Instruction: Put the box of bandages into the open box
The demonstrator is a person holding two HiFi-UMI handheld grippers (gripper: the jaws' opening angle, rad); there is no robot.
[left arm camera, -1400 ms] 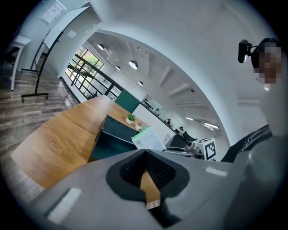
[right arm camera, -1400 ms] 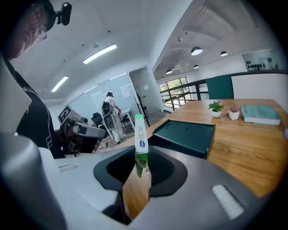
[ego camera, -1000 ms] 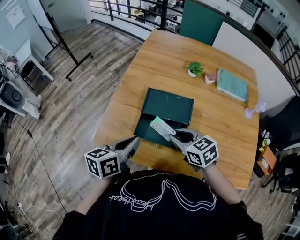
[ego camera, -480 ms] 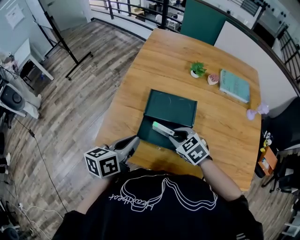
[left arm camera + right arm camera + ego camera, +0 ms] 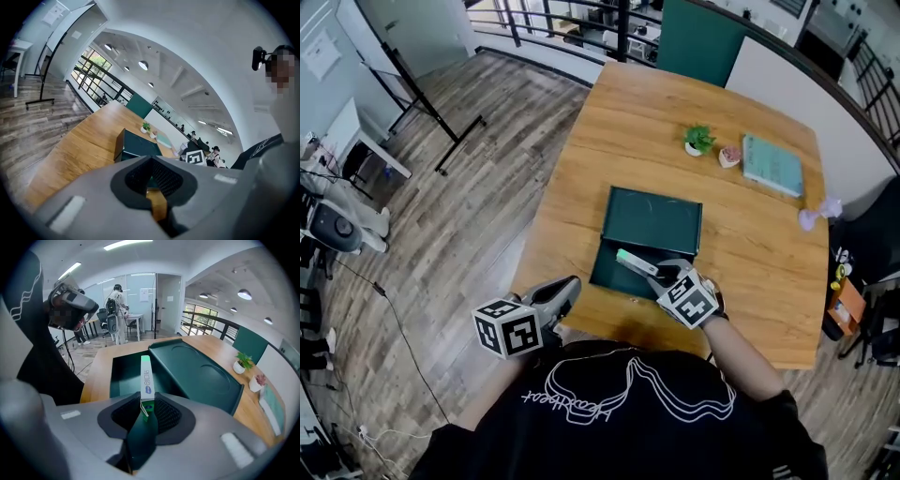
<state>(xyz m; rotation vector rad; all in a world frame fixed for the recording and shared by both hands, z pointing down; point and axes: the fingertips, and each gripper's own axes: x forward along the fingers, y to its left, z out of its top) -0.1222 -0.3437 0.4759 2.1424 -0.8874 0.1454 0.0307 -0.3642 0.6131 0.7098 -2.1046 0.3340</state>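
My right gripper (image 5: pixel 661 271) is shut on the box of bandages (image 5: pixel 635 262), a thin white box with a green end. In the right gripper view the bandage box (image 5: pixel 146 383) stands on edge between the jaws, over the hollow of the open dark green box (image 5: pixel 123 373). The open box (image 5: pixel 609 274) lies on the wooden table, its lid (image 5: pixel 652 223) folded back flat behind it. My left gripper (image 5: pixel 561 293) hangs at the table's near edge, left of the open box, its jaws shut with nothing between them.
At the far side of the table (image 5: pixel 609 150) stand a small potted plant (image 5: pixel 698 141), a little pink item (image 5: pixel 729 157) and a teal book (image 5: pixel 772 166). A purple object (image 5: pixel 820 212) sits at the right edge. Wooden floor lies to the left.
My right gripper has carried the bandage box forward and turned it on edge, bringing it over the open box. The left gripper has stayed put.
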